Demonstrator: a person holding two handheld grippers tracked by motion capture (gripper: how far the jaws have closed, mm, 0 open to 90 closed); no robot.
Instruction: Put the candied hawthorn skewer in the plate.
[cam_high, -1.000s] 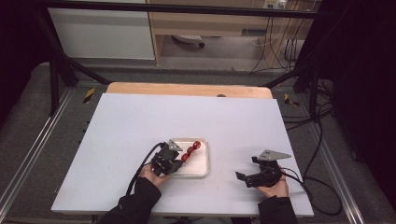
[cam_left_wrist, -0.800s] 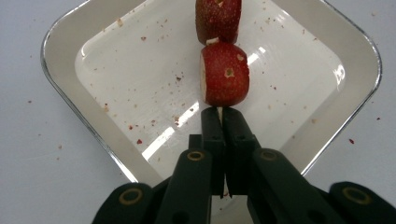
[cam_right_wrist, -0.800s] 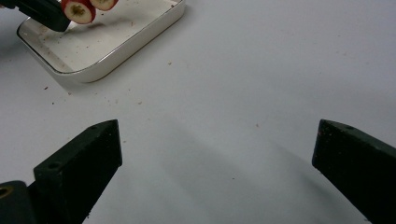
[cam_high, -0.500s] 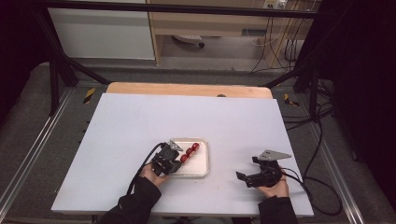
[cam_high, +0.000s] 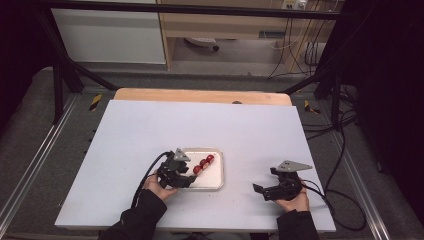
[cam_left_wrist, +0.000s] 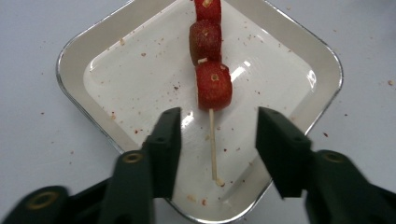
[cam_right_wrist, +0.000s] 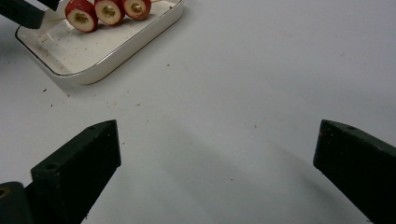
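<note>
Your left gripper (cam_left_wrist: 214, 135) has just been opening — the thin wooden skewer of three red fruit pieces (cam_left_wrist: 213, 85) lies released in the white square tray (cam_left_wrist: 74, 70). Your right gripper (cam_right_wrist: 217, 154) rests wide open, empty. Next, I judge, withdraw left.

Just ahead of the left tongs (cam_left_wrist: 215, 135), the tray (cam_left_wrist: 84, 56) looks like glossy white enamel with a shiny metal-looking rim, speckled with reddish crumbs. On it, the skewer (cam_left_wrist: 212, 140) is a thin, pale wooden stick; its fruit (cam_left_wrist: 214, 86) is red, moist and slightly pitted. Both tongs are matt black plastic. Under the right tongs (cam_right_wrist: 217, 163), the tabletop (cam_right_wrist: 261, 84) is smooth, matt white.
</note>
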